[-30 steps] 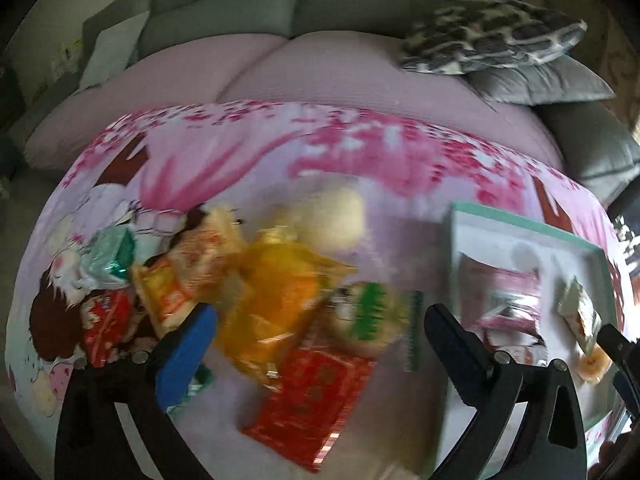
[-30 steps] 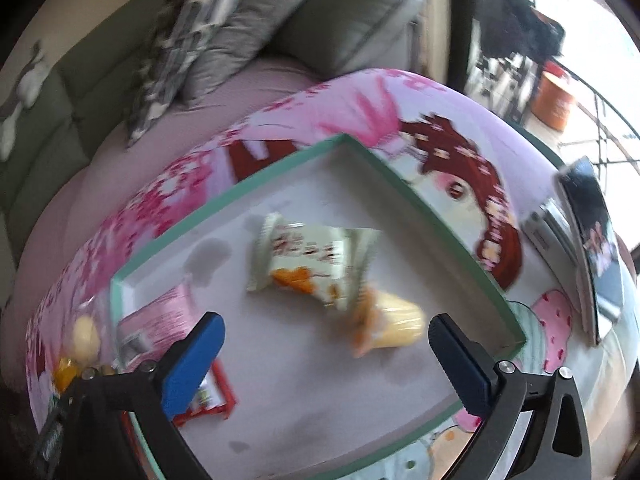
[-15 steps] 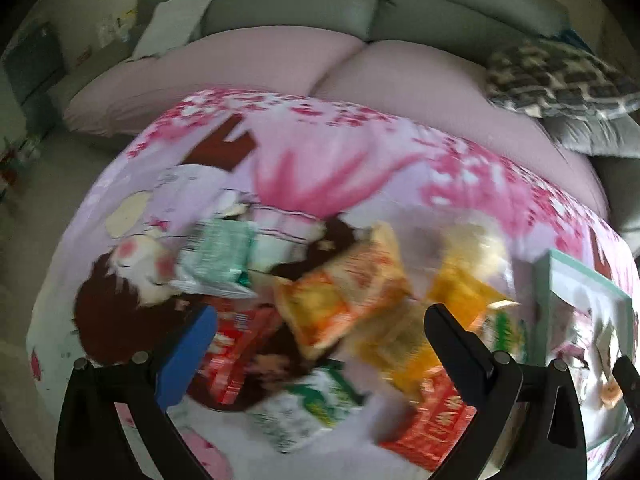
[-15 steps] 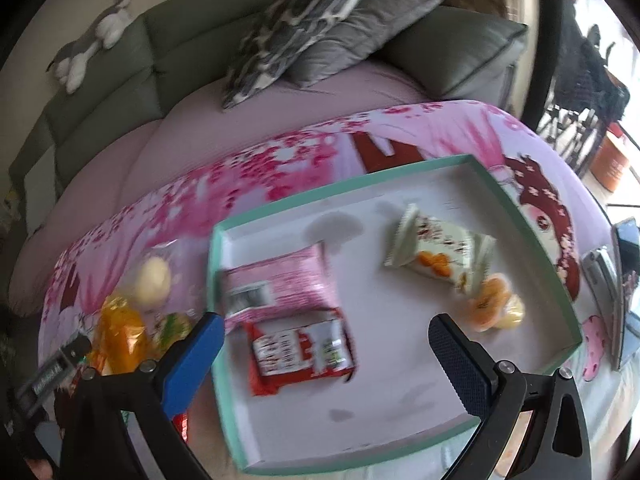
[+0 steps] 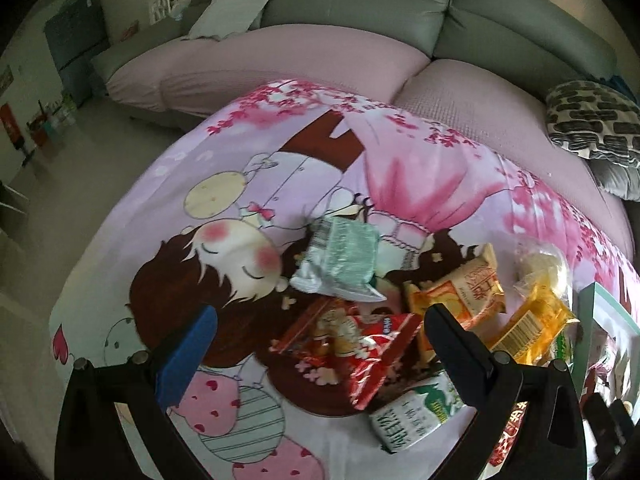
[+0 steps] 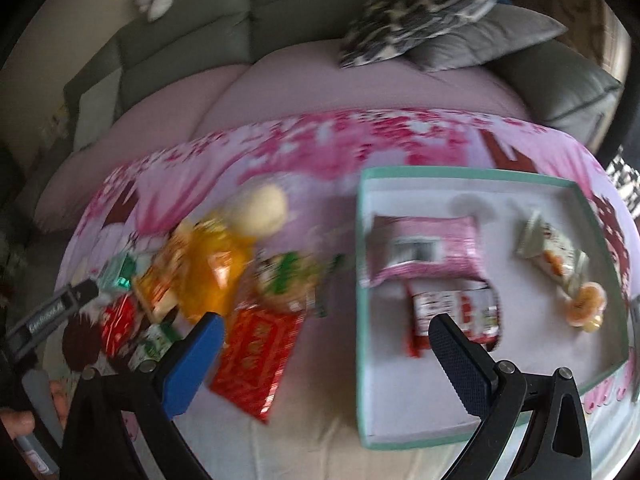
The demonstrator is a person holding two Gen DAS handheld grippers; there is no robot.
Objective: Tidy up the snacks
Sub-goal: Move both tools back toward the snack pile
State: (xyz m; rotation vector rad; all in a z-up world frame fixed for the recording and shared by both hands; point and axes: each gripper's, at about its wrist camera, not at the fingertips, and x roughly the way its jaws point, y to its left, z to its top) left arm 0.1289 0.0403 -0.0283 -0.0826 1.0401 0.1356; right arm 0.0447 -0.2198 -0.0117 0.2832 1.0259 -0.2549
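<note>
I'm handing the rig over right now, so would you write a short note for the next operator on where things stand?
Left gripper: open, empty, above the loose pile, over the red crinkly packet.
Right gripper: open, empty, between the pile and the tray.
Done: four snacks lie in the teal-rimmed tray: pink packet, red-and-white packet, white wrapper, small orange jelly cup.
Left: the pile on the cloth beside the tray, including pale green packet, orange packet, yellow bag, round cream bun, flat red packet, green-and-white packet.
</note>
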